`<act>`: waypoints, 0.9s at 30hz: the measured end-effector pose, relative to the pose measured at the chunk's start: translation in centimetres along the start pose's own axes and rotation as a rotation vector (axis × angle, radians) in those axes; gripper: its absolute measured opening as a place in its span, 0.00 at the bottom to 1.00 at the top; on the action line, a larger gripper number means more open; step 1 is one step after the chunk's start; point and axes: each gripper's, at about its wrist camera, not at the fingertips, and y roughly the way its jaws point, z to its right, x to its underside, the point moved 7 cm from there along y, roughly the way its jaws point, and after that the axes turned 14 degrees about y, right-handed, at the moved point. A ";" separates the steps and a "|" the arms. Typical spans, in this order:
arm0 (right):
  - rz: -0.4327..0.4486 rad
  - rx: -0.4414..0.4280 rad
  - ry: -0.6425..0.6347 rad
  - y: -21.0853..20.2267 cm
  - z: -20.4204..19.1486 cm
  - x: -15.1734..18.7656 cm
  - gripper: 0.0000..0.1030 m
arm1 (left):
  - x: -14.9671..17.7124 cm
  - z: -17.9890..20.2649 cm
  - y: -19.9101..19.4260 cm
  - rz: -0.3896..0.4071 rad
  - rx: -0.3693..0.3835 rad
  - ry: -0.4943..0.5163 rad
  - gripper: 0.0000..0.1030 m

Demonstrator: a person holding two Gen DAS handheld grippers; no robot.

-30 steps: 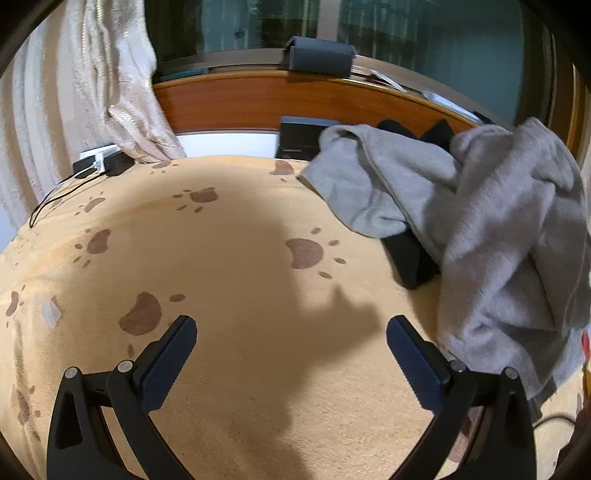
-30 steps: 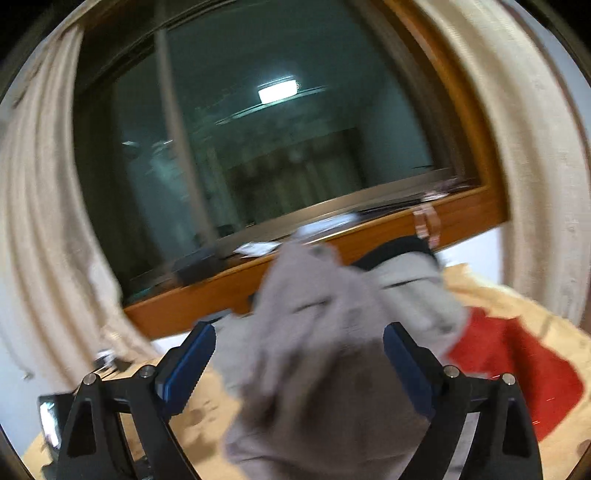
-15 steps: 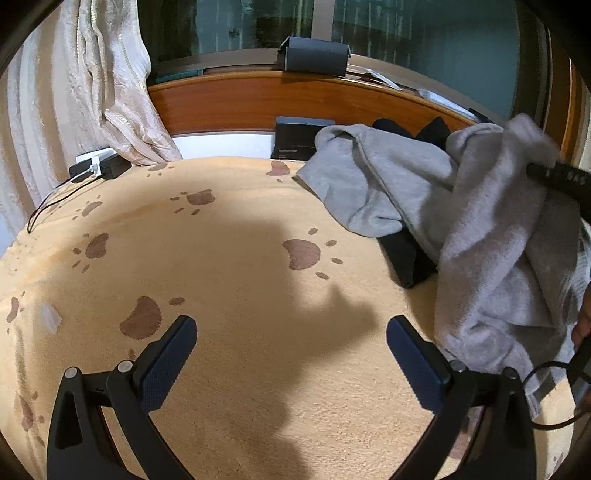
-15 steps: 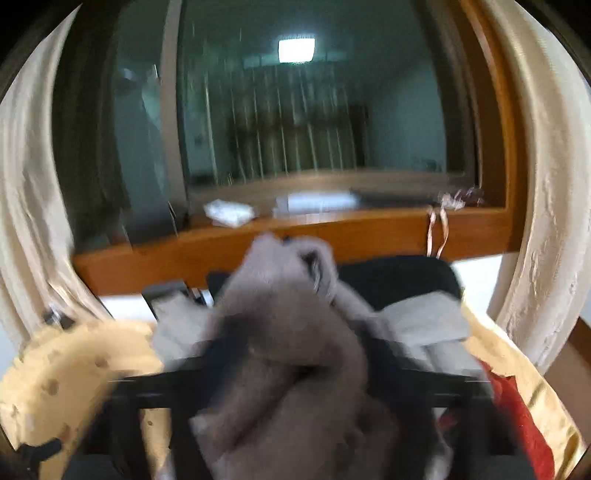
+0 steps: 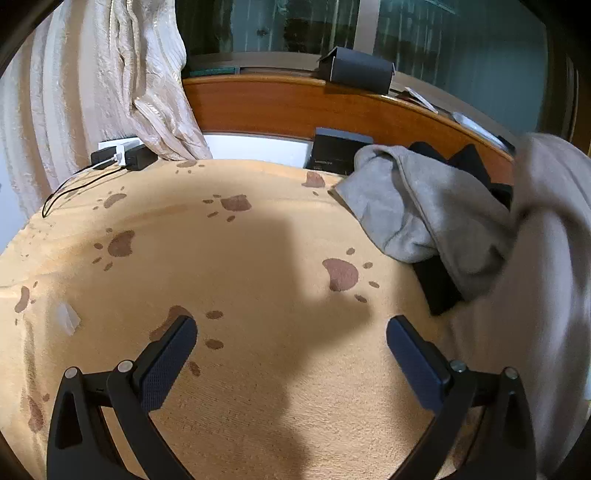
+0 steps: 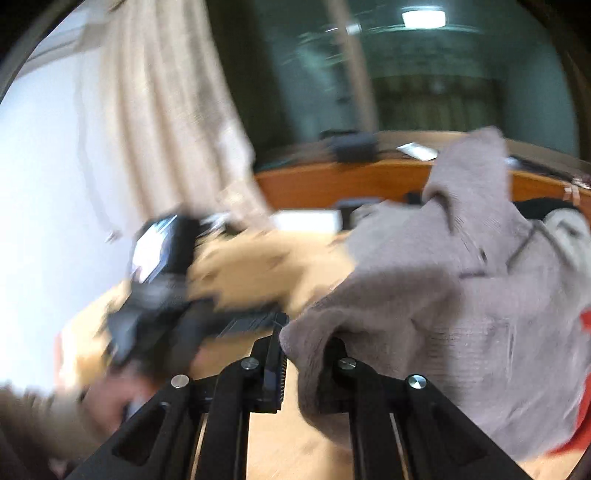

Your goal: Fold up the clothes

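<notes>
Surface: orange-tan blanket (image 5: 258,236) printed with brown paw marks, spread flat; a broad shadow falls across its middle.
Room edge: wooden ledge (image 5: 295,107) runs along the far side of the blanket, below a dark window (image 5: 461,48) that reflects a ceiling light (image 6: 423,16).
Curtain: cream curtain (image 5: 103,81) hangs at the far left, its lower folds resting at the blanket's corner.
Ledge items: dark box (image 5: 356,68) on top of the ledge; a second black box (image 5: 340,151) stands below it at the blanket's far edge.
Power items: black and white adapters (image 5: 122,157) with a cable lie at the far left corner.
Clothes location: grey garment (image 5: 417,214) lies heaped at the far right of the blanket, partly over black clothing (image 5: 439,284); a taupe knit sweater (image 6: 443,295) hangs raised at the right, blurred in the left wrist view.
Left gripper (image 5: 291,354): released, jaws spread wide over bare blanket, nothing between them.
Right gripper (image 6: 306,354): jaws have just been closing and are now clenched on a fold of the taupe knit sweater, which covers the right finger.
Other fabric: red cloth (image 6: 585,321) shows under the sweater at the right edge.
</notes>
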 end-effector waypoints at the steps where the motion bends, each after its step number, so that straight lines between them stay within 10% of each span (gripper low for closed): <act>1: -0.028 -0.012 -0.020 -0.3 -0.8 1.5 0.12 | -0.1 -0.1 -0.1 0.003 -0.001 0.000 1.00; 15: -0.184 -0.027 0.205 -3.3 2.7 9.1 0.15 | -1.1 0.9 -5.9 0.181 0.072 0.193 1.00; 18: -0.157 -0.016 0.283 -4.0 4.2 8.6 0.29 | -0.7 1.2 -6.2 0.182 0.098 0.195 1.00; 21: -0.078 0.005 0.337 -5.2 5.3 7.6 0.70 | -0.1 1.7 -5.8 0.168 0.101 0.213 1.00; 27: 0.058 0.002 0.333 -6.2 5.4 4.1 0.74 | 0.6 1.7 -5.5 0.142 0.100 0.214 1.00</act>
